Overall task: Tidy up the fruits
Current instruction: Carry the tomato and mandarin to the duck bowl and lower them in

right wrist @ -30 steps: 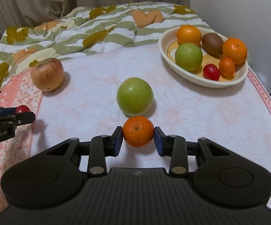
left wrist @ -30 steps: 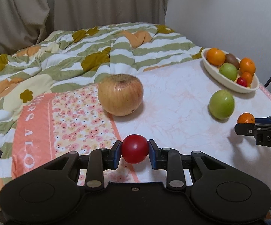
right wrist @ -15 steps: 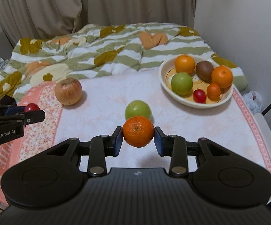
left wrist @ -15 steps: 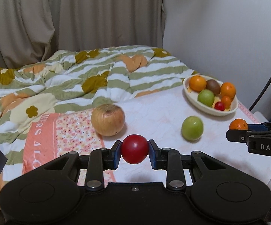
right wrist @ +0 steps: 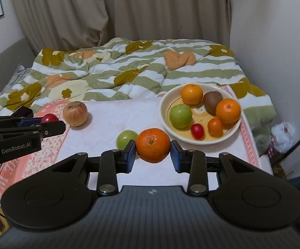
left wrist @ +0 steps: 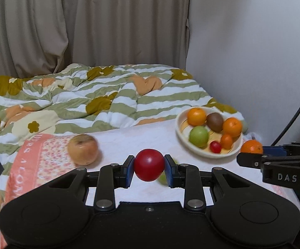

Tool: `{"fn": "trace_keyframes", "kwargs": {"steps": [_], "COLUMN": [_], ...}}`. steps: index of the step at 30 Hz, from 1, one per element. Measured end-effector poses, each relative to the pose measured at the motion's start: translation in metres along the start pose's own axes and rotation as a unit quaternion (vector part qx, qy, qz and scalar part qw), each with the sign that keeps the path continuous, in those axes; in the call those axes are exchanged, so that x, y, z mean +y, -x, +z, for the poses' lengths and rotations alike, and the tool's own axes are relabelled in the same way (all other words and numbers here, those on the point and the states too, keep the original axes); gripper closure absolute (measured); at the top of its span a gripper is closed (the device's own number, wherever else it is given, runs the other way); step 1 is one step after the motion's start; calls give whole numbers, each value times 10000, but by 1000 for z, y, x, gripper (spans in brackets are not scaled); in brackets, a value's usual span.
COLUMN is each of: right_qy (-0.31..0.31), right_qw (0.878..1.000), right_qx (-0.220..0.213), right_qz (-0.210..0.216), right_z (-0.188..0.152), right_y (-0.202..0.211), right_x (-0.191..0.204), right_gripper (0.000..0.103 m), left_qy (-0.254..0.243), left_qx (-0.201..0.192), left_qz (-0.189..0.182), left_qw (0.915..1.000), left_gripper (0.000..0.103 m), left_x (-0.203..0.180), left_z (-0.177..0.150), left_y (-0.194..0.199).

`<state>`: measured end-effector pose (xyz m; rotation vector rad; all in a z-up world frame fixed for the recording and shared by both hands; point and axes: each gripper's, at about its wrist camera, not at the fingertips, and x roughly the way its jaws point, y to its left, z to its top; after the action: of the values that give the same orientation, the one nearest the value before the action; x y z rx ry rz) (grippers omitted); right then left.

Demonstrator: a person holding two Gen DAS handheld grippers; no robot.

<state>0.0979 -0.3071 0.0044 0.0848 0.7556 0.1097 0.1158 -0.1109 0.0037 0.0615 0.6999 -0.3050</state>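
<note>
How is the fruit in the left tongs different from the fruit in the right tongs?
The red fruit in the left tongs is smooth and glossy; the orange in the right tongs has dimpled skin and a stem scar. The red fruit looks somewhat smaller. Both are round, gripped between blue pads, and held above the table.

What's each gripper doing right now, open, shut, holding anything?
Left gripper: shut on the red fruit, lifted off the table.
Right gripper: shut on the orange, also lifted off the table.

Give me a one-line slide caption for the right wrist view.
Right gripper holds an orange above the table, bowl of fruit ahead.
</note>
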Motion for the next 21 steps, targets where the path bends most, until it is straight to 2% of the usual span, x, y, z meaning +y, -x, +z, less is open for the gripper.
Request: {"fn": "trace_keyframes", "kwargs": {"steps": [6,11,21], "right_qy": [368,586,548], "right_qw": [9992,9980,9983], "right_qx": [14,70,128], "right_qz": [174,215,174], "right_z": [13,23,42], "right_y": [-1,-12,-52], "right_x": [-44,-73,-115], "right_gripper": [52,52,52], "left_qy": [209,342,304], "left_qx": [-108,-40,144], "left_qz": [140,185,112], "left_qw": [9996,9992,9994], "left_gripper": [70,69,70], "left_x": [-43,-68,-91], "left_z": [12,20,46], "left_y": [-10,-28,-82]}}
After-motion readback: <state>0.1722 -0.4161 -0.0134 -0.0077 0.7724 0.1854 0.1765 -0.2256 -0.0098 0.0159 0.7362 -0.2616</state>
